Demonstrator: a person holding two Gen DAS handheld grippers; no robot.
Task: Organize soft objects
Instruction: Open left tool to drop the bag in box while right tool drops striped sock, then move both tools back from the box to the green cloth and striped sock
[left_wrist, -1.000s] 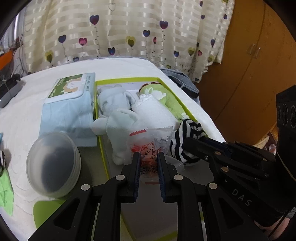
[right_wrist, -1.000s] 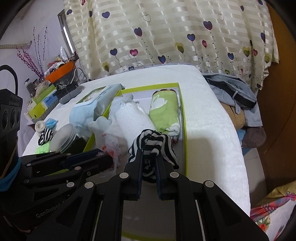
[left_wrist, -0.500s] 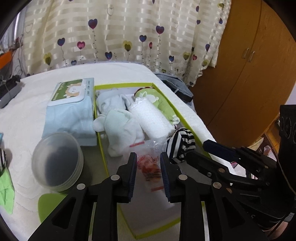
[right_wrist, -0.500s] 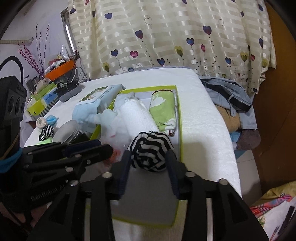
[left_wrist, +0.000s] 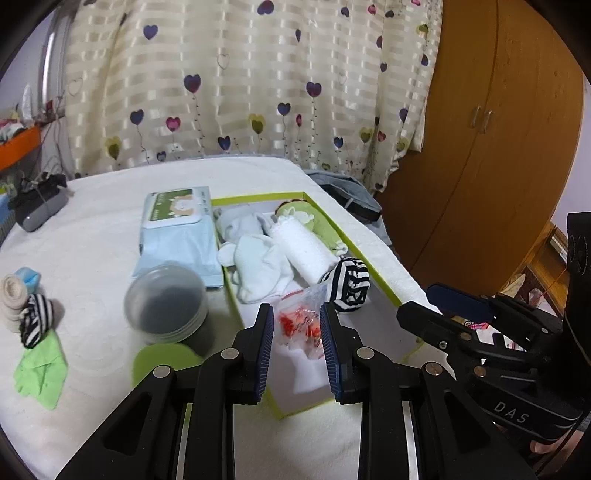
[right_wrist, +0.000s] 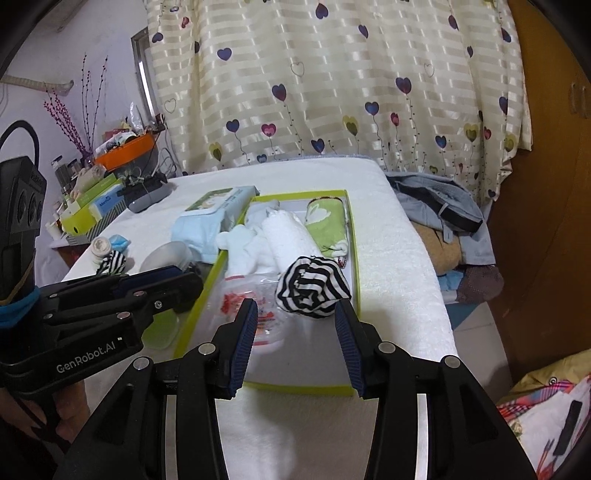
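A green-edged box (left_wrist: 373, 273) (right_wrist: 352, 236) lies on the white table. In it are white socks (left_wrist: 258, 267), a white roll (left_wrist: 306, 247) (right_wrist: 286, 240), a green cloth (right_wrist: 325, 223), a black-and-white striped sock ball (left_wrist: 347, 284) (right_wrist: 312, 288) and a clear bag with red print (left_wrist: 301, 325) (right_wrist: 245, 306). My left gripper (left_wrist: 297, 317) is open and empty, above and short of the bag. My right gripper (right_wrist: 295, 314) is open and empty, just short of the striped ball.
A wipes pack (left_wrist: 177, 229) and a round clear lid (left_wrist: 166, 302) lie left of the box. Another striped sock (left_wrist: 35, 321), a rolled bandage (left_wrist: 13, 299) and a green cloth (left_wrist: 42, 367) lie at the far left. Clothes (right_wrist: 439, 210) are piled right of the table.
Both grippers have opened and pulled back. The left one let go of the clear bag, the right one let go of the striped sock ball; both now rest in the box.
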